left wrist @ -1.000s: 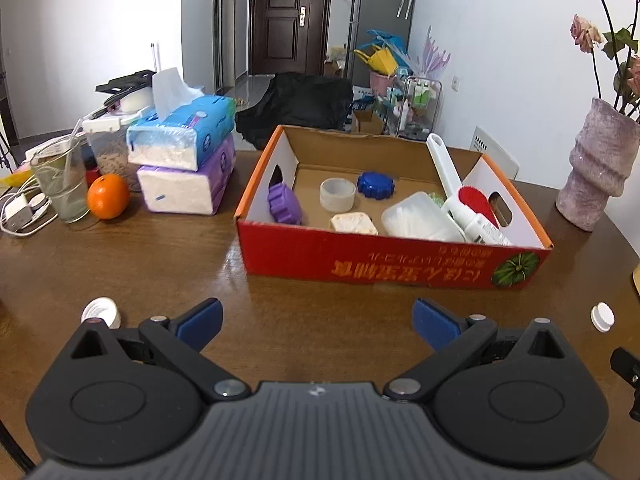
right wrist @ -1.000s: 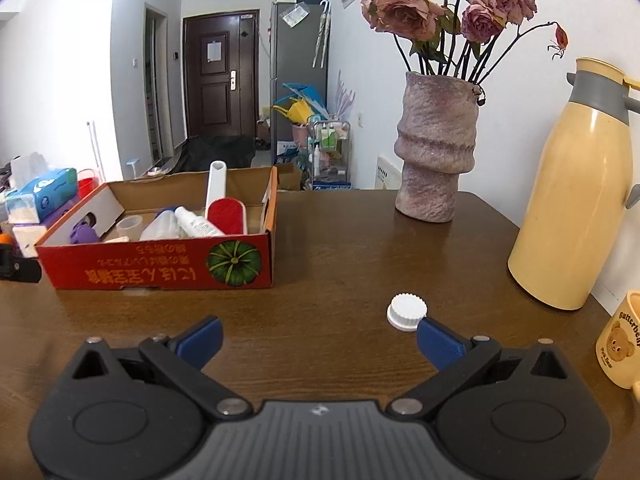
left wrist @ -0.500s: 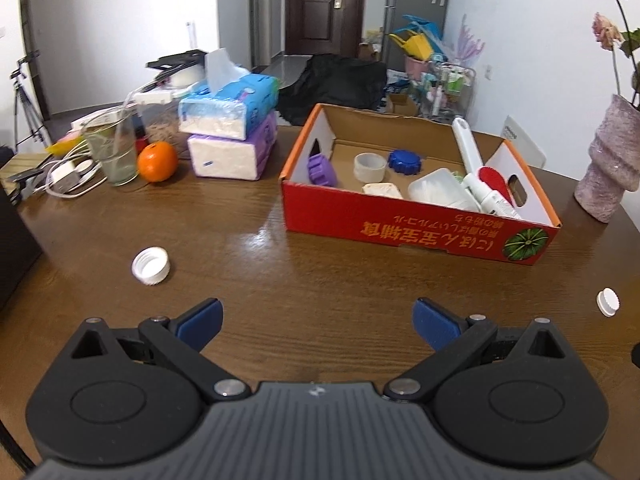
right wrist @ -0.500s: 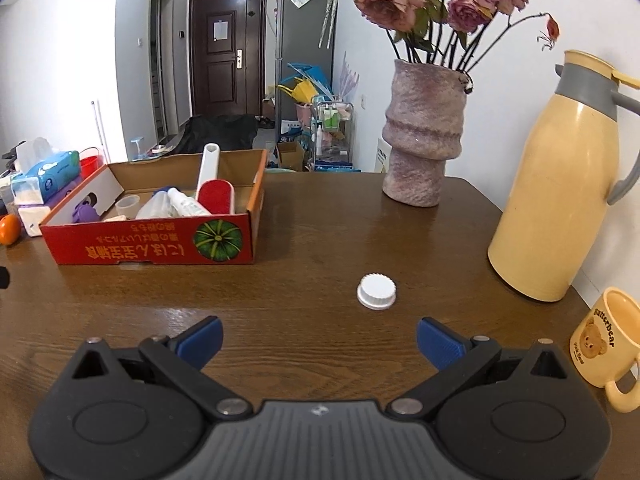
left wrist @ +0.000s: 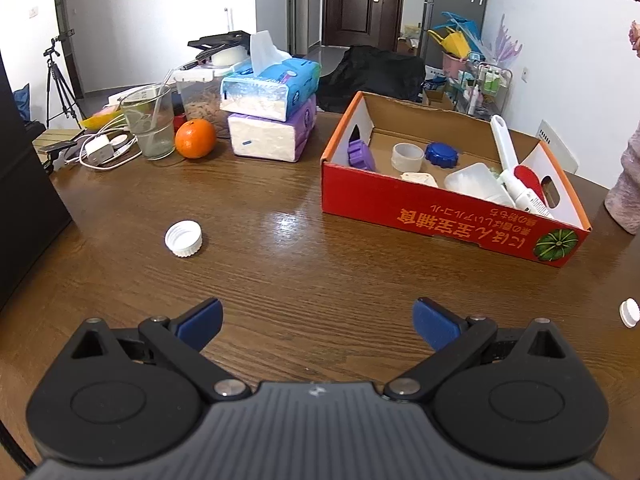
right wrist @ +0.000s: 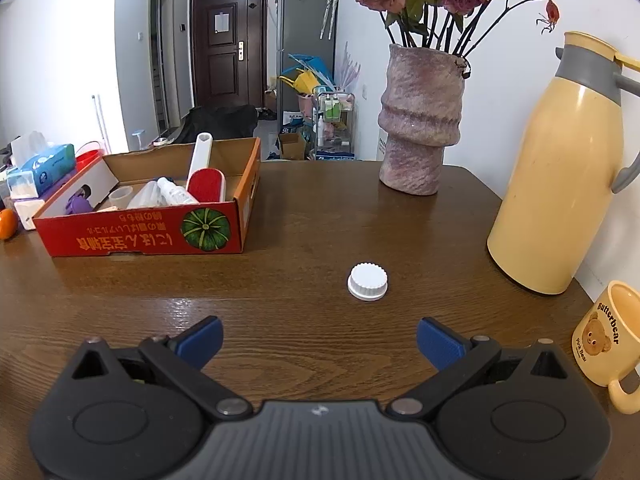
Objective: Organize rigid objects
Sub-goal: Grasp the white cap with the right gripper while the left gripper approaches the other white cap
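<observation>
A red cardboard box (left wrist: 440, 216) on the wooden table holds a purple part, a blue lid, a white ring, clear containers, a white bottle and a red brush; it also shows in the right wrist view (right wrist: 140, 236). A white cap, open side up (left wrist: 183, 238), lies on the table ahead and left of my left gripper (left wrist: 318, 322), which is open and empty. Another white ribbed cap (right wrist: 367, 281) lies just ahead of my right gripper (right wrist: 319, 340), slightly right of centre. That gripper is open and empty. The same cap shows at the left view's right edge (left wrist: 629, 312).
Left back: stacked tissue packs (left wrist: 272, 120), an orange (left wrist: 195, 138), a glass (left wrist: 149, 125), chargers and cables. Right: a pink vase with roses (right wrist: 420, 120), a yellow thermos (right wrist: 560, 168) and a yellow bear mug (right wrist: 608, 336) near the table edge.
Both grippers have pulled back and up from the box. The left view has swung left, bringing the open-side-up cap further into view. The ribbed cap now lies farther ahead of the right gripper.
</observation>
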{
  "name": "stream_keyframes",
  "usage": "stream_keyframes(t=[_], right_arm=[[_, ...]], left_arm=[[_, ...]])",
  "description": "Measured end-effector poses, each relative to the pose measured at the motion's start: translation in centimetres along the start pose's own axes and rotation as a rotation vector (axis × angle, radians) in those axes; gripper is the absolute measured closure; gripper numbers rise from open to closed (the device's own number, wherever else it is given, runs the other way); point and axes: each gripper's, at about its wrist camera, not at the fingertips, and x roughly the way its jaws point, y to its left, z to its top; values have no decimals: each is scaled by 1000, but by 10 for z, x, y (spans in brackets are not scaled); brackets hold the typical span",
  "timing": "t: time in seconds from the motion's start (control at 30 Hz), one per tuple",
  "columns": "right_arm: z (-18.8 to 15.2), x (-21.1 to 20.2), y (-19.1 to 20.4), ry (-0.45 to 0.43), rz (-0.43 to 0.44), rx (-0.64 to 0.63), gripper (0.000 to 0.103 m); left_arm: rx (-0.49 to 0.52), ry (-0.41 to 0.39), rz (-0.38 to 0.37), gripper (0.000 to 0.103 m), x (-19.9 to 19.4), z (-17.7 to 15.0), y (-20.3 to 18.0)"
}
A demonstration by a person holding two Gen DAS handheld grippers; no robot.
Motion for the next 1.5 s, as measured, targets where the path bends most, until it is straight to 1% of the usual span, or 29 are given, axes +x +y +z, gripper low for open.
stream_keyframes(t=[0.23,0.5,0.57,0.67,0.83,0.87,0.9,0.93,1.0,1.03,1.07,1.17,1.23,1.37,1.5], right_arm=[[0,17,-9,20,-26,18,0],[6,46,-20,34,-67,47,0],[8,54,-23,32,-70,56,2],[10,65,-27,35,-73,73,8],[16,90,-35,42,-96,106,15],[17,95,-36,43,-102,112,18],[18,100,-38,45,-108,119,24],[19,106,-39,51,-114,127,27],[22,117,-42,65,-113,146,41],[22,122,-43,70,-114,155,44],[23,125,-44,72,-116,163,46],[24,133,-45,68,-127,172,48],[25,137,-45,69,-129,174,52],[27,143,-45,69,-132,179,67],[28,143,-43,56,-151,180,69]], left_arm=[[0,8,7,0,8,0,5],[-24,10,45,0,22,3,20],[-30,9,58,0,27,5,24],[-44,14,71,0,34,10,30],[-61,16,87,0,47,15,36],[-63,16,89,0,49,16,38],[-66,16,93,0,51,17,38],[-71,18,98,0,54,18,40],[-81,21,102,0,58,19,43],[-87,23,104,0,61,20,45],[-90,25,107,0,63,20,46],[-103,28,119,0,70,23,52],[-113,27,134,0,75,25,56],[-136,19,158,0,84,30,66],[-164,14,183,0,93,36,78]])
